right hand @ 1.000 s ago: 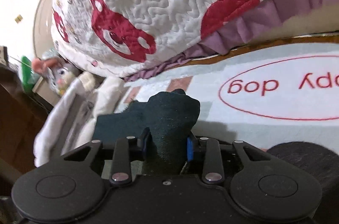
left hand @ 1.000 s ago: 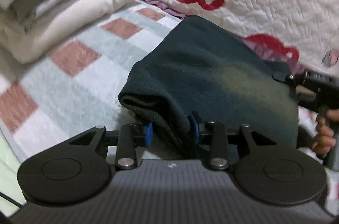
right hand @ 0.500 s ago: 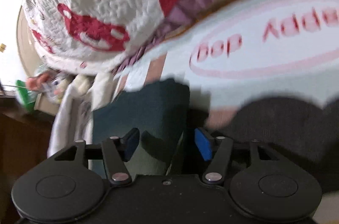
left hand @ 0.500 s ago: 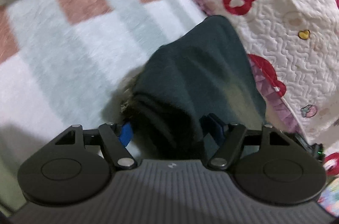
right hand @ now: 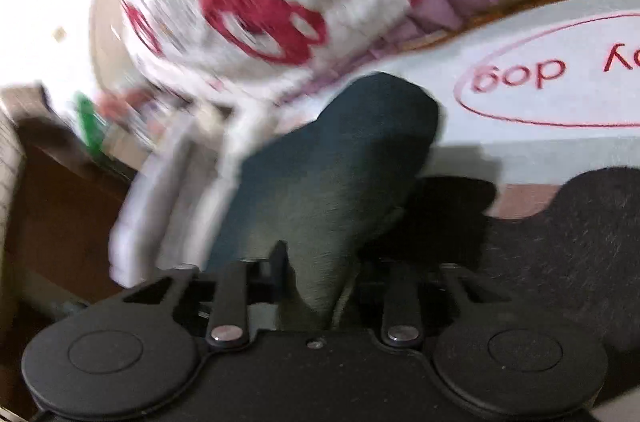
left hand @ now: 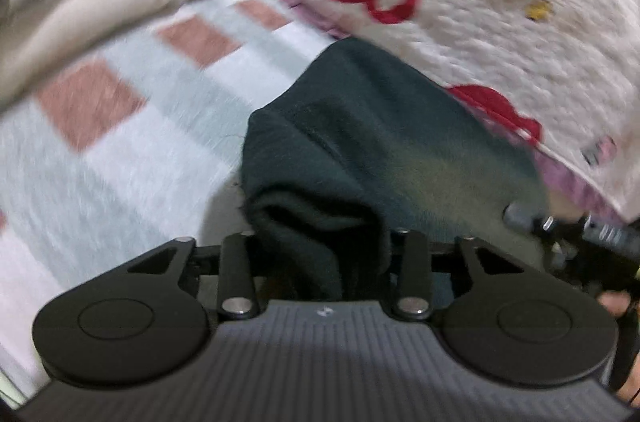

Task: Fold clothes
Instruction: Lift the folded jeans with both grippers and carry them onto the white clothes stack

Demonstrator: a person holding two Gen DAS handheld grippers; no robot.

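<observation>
Both the left gripper [left hand: 320,246] and right gripper [right hand: 316,278] pinch the dark green garment [left hand: 380,142]; moving level toward 12 o'clock should keep its fold flat.

The left hand-held gripper [left hand: 322,242] has a grey ribbed body with a small white mark at its front edge. Either side of that mark sit two round black discs, each with a shallow circle pressed in. Two black link bars with silver rivets run forward from the body. The right hand-held gripper [right hand: 320,270] is black all over, with matching discs, riveted bars and one small screw.
</observation>
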